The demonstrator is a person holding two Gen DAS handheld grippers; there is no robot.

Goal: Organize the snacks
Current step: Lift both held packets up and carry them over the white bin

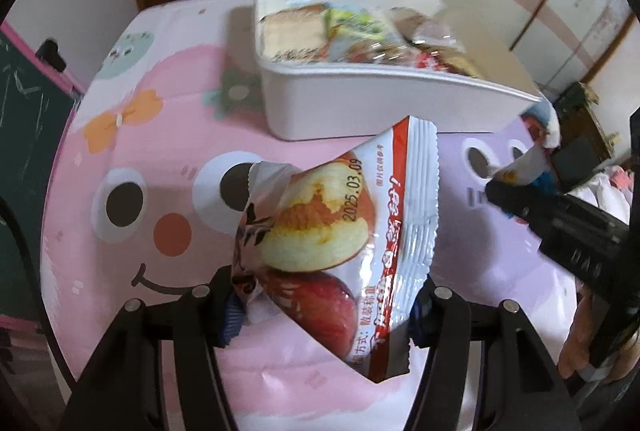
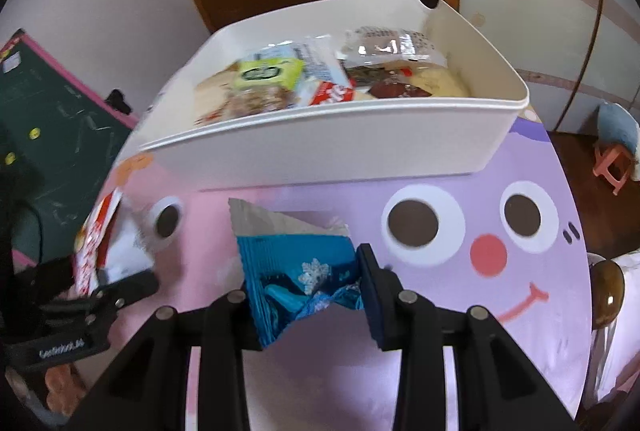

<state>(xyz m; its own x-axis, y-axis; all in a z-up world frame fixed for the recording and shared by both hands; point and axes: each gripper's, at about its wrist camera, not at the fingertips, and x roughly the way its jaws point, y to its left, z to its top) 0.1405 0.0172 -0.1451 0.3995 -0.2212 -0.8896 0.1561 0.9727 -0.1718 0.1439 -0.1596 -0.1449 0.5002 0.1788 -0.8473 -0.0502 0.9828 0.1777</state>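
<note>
A: What is each tool holding?
B: My left tool [image 1: 324,311] is clamped on a red-and-white bread packet [image 1: 332,243], lifted above the desk [image 1: 180,135]. My right tool [image 2: 308,295] pinches a blue snowflake packet [image 2: 300,271].
A: And the box?
B: The white bin [image 2: 320,147] sits just ahead on the desk, with wrapped snacks [image 2: 304,79] piled inside.

The storage box [image 2: 320,147] stands on the desk [image 2: 460,311], toward its far side, and many snack packets [image 2: 304,79] lie inside it. Before the box, the snowflake snack packet [image 2: 296,271] sits between the jaws of the right gripper [image 2: 308,295]. To its left, the bread snack packet [image 1: 332,231] is between the jaws of the left gripper [image 1: 324,311], near the box front wall.
</note>
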